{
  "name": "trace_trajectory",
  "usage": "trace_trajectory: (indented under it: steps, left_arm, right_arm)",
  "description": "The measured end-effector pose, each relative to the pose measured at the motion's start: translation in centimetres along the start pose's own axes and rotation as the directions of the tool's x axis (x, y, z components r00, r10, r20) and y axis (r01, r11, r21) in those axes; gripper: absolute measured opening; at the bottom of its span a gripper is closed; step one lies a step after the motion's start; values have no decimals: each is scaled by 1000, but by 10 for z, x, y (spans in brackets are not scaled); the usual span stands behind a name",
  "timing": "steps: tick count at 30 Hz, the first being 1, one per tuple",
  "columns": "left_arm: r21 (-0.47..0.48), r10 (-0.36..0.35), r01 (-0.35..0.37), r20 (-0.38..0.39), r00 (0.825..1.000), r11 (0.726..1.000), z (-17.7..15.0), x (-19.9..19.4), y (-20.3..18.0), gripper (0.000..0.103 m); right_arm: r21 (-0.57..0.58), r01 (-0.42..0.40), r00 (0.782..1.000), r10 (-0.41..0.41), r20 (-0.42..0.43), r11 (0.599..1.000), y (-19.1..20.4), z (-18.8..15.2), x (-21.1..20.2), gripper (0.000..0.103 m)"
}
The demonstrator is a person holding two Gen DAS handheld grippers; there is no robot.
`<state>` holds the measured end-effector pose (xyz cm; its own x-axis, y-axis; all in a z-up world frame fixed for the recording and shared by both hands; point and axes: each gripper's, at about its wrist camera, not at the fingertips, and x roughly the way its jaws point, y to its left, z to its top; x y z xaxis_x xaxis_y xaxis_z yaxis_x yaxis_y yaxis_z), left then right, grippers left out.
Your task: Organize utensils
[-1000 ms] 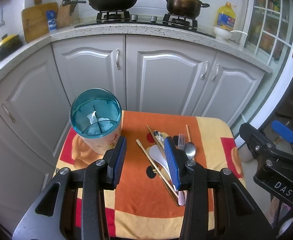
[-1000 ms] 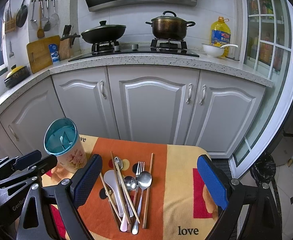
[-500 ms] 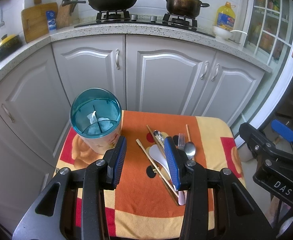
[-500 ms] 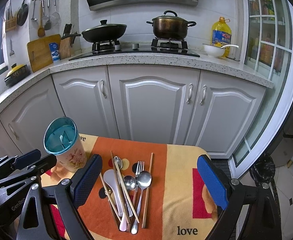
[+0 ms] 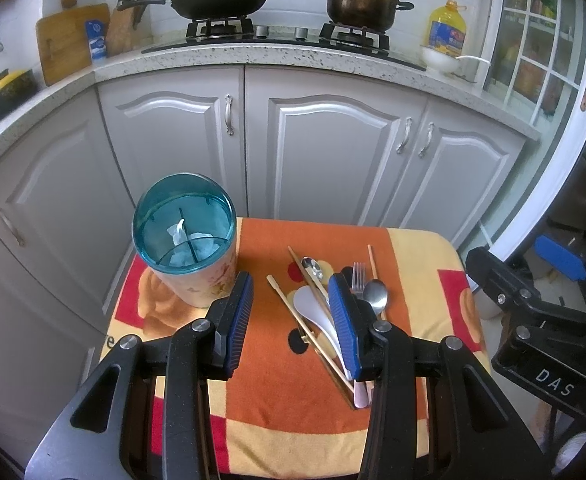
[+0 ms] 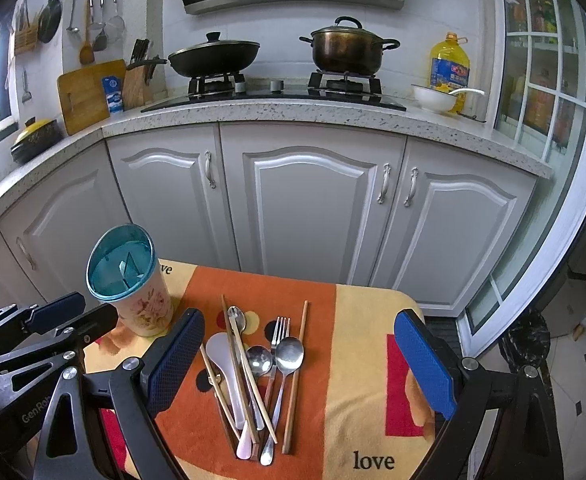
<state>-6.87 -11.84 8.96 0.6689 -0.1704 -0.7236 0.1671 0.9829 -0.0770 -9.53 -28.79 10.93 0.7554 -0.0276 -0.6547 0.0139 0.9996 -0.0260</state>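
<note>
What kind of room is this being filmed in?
Almost certainly a home kitchen: a gas stove with a wok and pot, grey cabinets under a speckled counter, and a knife block beside a cutting board.

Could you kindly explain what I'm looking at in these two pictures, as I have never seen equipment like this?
No robot here: a person holds a hand-operated clamp in each hand, each with a wide-angle camera looking along its blue-padded jaws. One picture is from the left gripper, the other from the right gripper. Both have open jaws and hold nothing. On the orange towel lies a pile of utensils: spoons, a fork, chopsticks. Beside it stands a teal-rimmed holder. Behind are kitchen cabinets and a stove.
</note>
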Motion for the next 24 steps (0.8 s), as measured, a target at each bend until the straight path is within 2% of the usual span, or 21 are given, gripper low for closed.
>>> trace_trajectory:
  steps: [24]
  left_arm:
    - [-7, -12, 12, -42, 999, 1000, -4, 13, 3, 38]
  right_arm:
    - [-28, -19, 999, 18, -46, 999, 7, -6, 14, 95]
